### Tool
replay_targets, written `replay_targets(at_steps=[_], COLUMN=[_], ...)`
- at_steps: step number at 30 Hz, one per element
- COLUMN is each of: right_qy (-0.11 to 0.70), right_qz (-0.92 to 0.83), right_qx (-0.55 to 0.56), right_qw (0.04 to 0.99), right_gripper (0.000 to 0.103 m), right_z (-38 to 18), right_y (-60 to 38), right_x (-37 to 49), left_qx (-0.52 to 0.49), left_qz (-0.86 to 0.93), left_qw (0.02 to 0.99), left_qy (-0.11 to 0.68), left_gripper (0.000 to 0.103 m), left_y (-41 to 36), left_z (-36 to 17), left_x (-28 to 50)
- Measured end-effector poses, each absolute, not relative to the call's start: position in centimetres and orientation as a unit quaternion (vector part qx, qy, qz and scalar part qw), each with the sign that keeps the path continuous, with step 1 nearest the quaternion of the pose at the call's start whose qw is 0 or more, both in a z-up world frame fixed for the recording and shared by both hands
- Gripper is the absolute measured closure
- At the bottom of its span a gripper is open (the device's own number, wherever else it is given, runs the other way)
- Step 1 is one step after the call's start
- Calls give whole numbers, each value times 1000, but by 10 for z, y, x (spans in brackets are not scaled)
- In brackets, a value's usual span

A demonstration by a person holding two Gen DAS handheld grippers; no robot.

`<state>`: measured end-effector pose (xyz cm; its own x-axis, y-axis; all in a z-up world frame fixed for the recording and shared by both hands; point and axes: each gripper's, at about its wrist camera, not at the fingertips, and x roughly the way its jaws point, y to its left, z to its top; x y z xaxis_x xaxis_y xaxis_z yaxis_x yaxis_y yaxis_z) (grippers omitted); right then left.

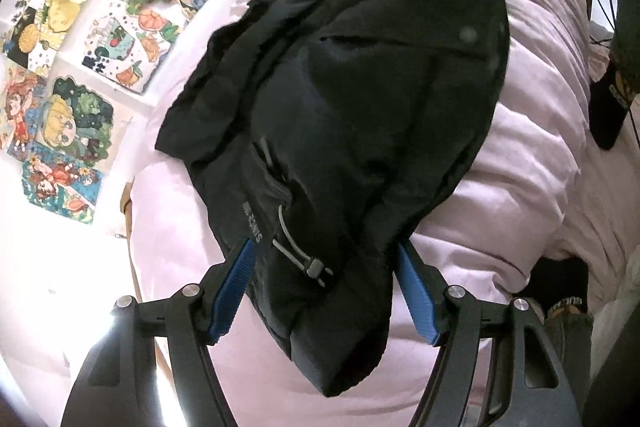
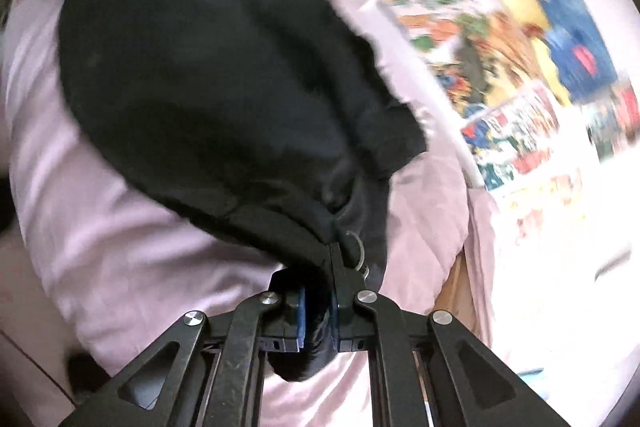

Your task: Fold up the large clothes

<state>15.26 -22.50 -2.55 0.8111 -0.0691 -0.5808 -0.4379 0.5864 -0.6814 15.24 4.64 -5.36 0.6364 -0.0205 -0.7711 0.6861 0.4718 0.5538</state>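
Here black jacket (image 1: 340,115) on pink bedding (image 1: 532,163); right hand-held gripper (image 2: 320,311) clamps hem.

Jacket fills the middle of the bed

Bare pink bedding (image 1: 532,131) lies open beside the black jacket (image 1: 360,87); the poster wall (image 1: 80,27) borders the bed's far side.

Left view is sharp, with blown-out white glare bottom left; right view is smeared with motion blur, posters (image 2: 520,27) especially, both fisheye-bent with dark corners

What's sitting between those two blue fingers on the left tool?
In the left wrist view, a puffy fold of the black jacket, with its drawcord toggle, lies between the left gripper's open blue fingers.
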Motion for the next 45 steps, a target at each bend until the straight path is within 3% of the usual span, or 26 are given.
replay_targets(at_steps=[4,13,15,16,17,21,25,29,35,45], right_qy=[275,271,270,271,273,272,276,290,284,212], right_qz=[95,81,81,82,83,77,74,78,93,58], right_qx=[-378,-338,-340,-340,-340,-351,-347,-350,-333,-253], right_qw=[879,898,897,897,896,893,893,887,894,942], right_gripper=[94,94,94,94,94,95,96,97,97,97], right_z=[5,24,24,23,22,15,15,15,32,99], right_y=[-224,-218,-218,-219,-218,-222,-231,-239,-245,-247], right_x=[157,164,164,164,164,165,160,146,131,198], left_qx=[453,465,458,444,438,421,358,323,285,199], left_qz=[-221,-230,-221,-217,-214,-181,-158,-157,-164,-106], left_qw=[775,762,769,781,789,841,884,903,914,951], left_qy=[382,387,387,382,373,289,257,236,239,212], left_gripper=[47,48,65,78,83,86,88,94,95,95], left_y=[51,53,54,55,56,59,70,75,75,72], left_z=[-60,-72,-71,-66,-62,-32,6,37,64,123], left_x=[156,150,153,155,156,153,154,139,136,196])
